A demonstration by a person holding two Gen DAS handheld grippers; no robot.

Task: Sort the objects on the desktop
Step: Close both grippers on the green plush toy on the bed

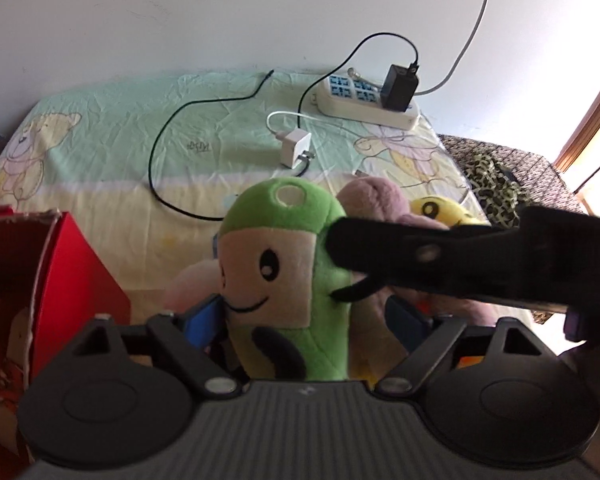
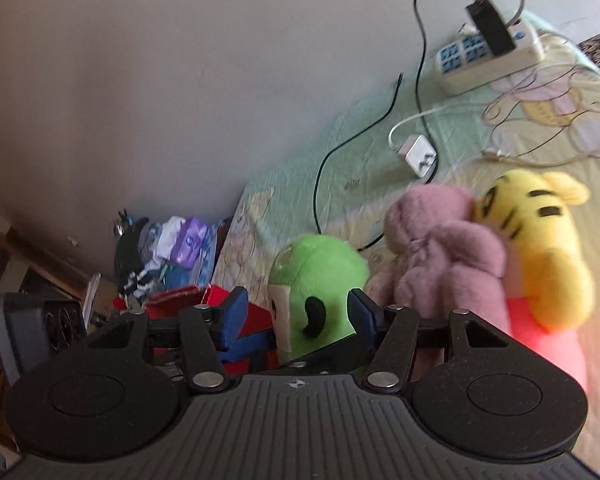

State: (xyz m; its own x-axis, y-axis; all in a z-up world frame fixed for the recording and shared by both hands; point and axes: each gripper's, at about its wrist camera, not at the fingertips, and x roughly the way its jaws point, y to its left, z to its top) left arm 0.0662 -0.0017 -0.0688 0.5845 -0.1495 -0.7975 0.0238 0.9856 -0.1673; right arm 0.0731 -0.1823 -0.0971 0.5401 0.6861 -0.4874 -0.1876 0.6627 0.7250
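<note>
Green plush toy (image 1: pixel 288 276) upright between the blue pads of the left gripper (image 1: pixel 304 316), face toward the camera. Jaws apart, one pad at each flank of the toy; whether the pads actually press the fabric is hard to tell, since the toy hides the inner edges. From 3 o'clock in the left wrist view, the black finger of the right gripper (image 2: pixel 296 312) reaching across to the toy's upper side, tip against the green fabric. In the right wrist view, same toy between that gripper's blue pads, jaws apart and close around its head.

At 1 o'clock of the green toy, pink plush (image 2: pixel 448 252) touching yellow striped plush (image 2: pixel 540 240), both lying on the pale printed sheet (image 1: pixel 112 140). At 9 o'clock in the left wrist view, red cardboard box (image 1: pixel 72 272) with a torn upper edge, just beside the gripper.

Toward 12 o'clock, white charger (image 1: pixel 296 148) with its white cable looped, black cable (image 1: pixel 156 148) curving over the sheet, and white power strip (image 1: pixel 360 100) by the wall with a black adapter (image 1: pixel 398 88) plugged in.
</note>
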